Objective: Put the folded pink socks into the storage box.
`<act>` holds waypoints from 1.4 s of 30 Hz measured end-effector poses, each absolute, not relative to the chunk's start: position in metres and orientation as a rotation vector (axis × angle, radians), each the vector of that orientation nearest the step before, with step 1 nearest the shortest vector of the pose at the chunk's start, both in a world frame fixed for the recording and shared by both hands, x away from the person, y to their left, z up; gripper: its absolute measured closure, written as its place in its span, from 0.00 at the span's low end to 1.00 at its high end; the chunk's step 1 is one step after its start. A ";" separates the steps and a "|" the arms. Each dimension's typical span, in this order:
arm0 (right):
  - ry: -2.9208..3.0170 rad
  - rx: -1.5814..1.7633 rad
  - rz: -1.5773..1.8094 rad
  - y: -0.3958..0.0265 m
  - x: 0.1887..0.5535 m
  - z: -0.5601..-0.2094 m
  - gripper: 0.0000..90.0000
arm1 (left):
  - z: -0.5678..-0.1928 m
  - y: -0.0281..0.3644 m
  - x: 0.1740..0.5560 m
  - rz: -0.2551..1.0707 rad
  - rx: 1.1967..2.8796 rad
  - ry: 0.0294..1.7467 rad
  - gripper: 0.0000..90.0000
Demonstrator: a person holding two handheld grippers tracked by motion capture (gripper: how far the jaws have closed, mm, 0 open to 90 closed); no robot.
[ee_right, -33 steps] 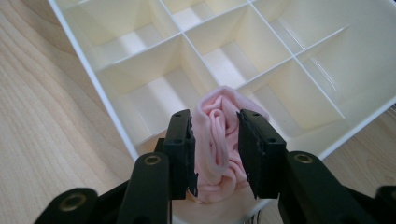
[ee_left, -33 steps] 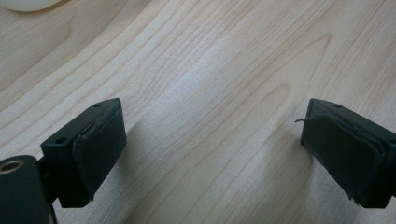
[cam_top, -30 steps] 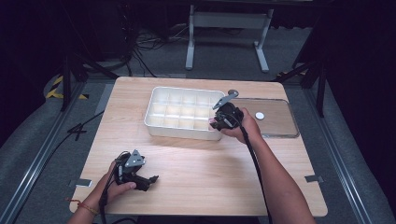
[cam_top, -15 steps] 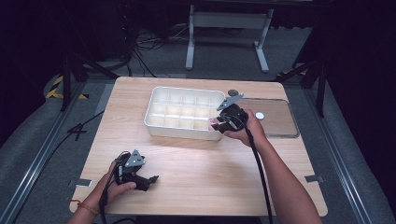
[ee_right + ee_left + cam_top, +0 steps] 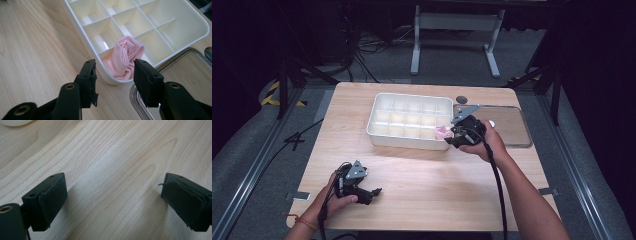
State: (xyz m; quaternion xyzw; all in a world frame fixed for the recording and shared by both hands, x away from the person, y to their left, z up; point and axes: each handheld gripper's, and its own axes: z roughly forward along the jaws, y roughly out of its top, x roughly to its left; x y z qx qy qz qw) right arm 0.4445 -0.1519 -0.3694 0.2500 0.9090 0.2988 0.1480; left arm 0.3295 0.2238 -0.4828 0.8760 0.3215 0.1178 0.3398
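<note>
**Kid:** One pink rolled cloth (image 5: 126,58) sits in the white tray (image 5: 387,138), in the corner box nearest the right gripper (image 5: 460,135). Is it safe there?

**Helper:** Not quite. It stands up higher than the little walls and leans on the tray's rim. It could unroll and flop over the edge onto the desk (image 5: 437,195).

**Kid:** Is the gripper pinching it?

**Helper:** No. In the right gripper view the jaws stand apart, one on each side of the tray's corner, and they have just been opening. The pads do not touch the cloth, which lies a bit past them.

**Kid:** So what could go wrong?

**Helper:** I think the hand could bump things as it backs away. One jaw hangs over the shiny metal tray (image 5: 175,65) beside the white one, near the right edge of the desk. The other jaw is close to the white rim. A knock there could slide the tray or tip the roll out. The frayed pad edge might also snag the cloth and drag it along.

**Kid:** And the other hand?

**Helper:** The left gripper (image 5: 374,192) rests near the front left corner of the desk. Its jaws are spread wide over bare wood, with nothing between them. It is well apart from the tray, so no trouble there.
</note>
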 end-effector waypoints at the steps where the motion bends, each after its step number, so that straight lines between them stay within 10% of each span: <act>1: 2.606 0.723 0.854 -0.153 0.443 -0.369 0.57 | -0.483 0.224 0.330 0.307 2.281 0.837 0.08; 42: 2.556 0.652 0.749 -0.197 0.391 -0.405 0.45 | -0.483 0.224 0.329 0.308 2.280 0.840 0.08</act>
